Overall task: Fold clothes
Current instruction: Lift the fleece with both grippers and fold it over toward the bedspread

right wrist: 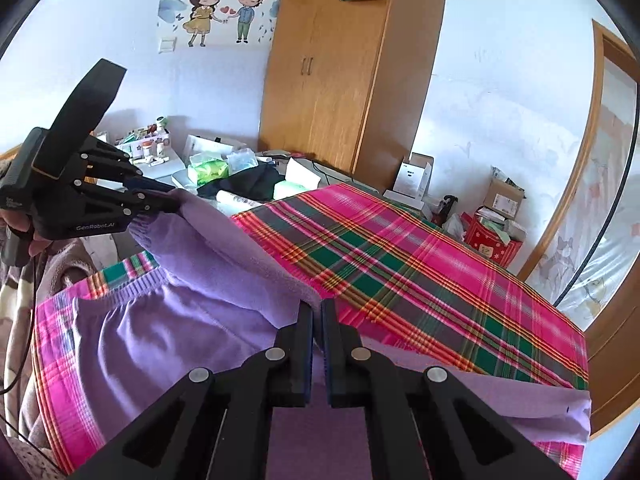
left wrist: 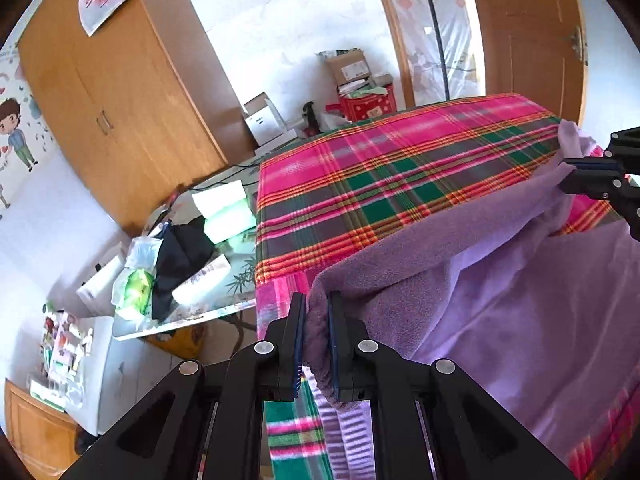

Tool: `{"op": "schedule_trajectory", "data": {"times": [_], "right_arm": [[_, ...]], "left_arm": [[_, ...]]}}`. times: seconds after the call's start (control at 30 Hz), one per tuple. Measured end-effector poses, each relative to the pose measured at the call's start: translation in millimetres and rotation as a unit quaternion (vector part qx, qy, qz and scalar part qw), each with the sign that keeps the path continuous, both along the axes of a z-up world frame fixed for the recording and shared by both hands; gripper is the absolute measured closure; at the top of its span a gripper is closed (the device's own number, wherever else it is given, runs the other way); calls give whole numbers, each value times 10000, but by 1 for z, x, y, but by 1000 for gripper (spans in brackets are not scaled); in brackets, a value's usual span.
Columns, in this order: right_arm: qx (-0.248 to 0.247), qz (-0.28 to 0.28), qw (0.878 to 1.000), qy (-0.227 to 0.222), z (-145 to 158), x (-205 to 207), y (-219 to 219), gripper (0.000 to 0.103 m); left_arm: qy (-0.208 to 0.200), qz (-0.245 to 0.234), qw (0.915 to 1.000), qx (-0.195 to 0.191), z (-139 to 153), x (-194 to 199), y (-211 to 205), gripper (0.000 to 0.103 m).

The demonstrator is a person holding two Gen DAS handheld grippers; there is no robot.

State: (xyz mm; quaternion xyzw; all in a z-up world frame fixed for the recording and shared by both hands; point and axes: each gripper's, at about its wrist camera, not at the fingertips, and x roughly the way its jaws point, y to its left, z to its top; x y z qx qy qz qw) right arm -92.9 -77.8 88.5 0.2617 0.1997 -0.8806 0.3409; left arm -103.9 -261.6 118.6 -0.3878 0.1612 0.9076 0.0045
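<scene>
A purple garment [left wrist: 520, 300] lies on a pink and green plaid cloth [left wrist: 400, 176] that covers a bed. My left gripper [left wrist: 318, 308] is shut on one corner of its folded edge, lifted off the cloth. The same gripper [right wrist: 176, 200] shows at the left of the right wrist view, clamped on that corner of the purple garment [right wrist: 172, 332]. My right gripper [right wrist: 317, 308] is shut on the other end of the raised edge. It also appears as the right gripper [left wrist: 570, 168] at the far right of the left wrist view. The fold hangs stretched between both grippers.
A wooden wardrobe [right wrist: 340, 72] stands behind a cluttered glass table [left wrist: 208, 304] beside the bed. Cardboard boxes [left wrist: 348, 68] and a red box [right wrist: 492, 240] sit on the floor by the wall. A wooden door [left wrist: 528, 32] is beyond the bed. A person's hand [right wrist: 24, 232] holds the left gripper.
</scene>
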Motion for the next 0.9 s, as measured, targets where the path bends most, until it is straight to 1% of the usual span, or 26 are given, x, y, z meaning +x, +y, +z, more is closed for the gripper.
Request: {"op": "schedule_trajectory", "data": {"times": [0.13,0.37,0.57,0.67,0.73,0.9], "right_arm": [[70,-85,9999,52,-7,16,2,99],[166,-248,9993,231,-17,41,4,99],[84,-323,9994,103,-29,56,12,99],[105,-370,9992,100,-38,63,16,99],[100,-395,9991,125,-41,67,17,99],[75,-410,9990,133,-48,72,25,99]], "left_arm": [[-2,-88,9999,-60,-6,13,4,92],[-96,-271,9996,17,-19,35,9,92],[-183,-455,9988,43,-32,50,14,92],[-196,-537,9983,115,-38,59,14,92],[-132,-560,9982,191,-40,68,14,92],[19,-483,9978,461,-43,89,15,92]]}}
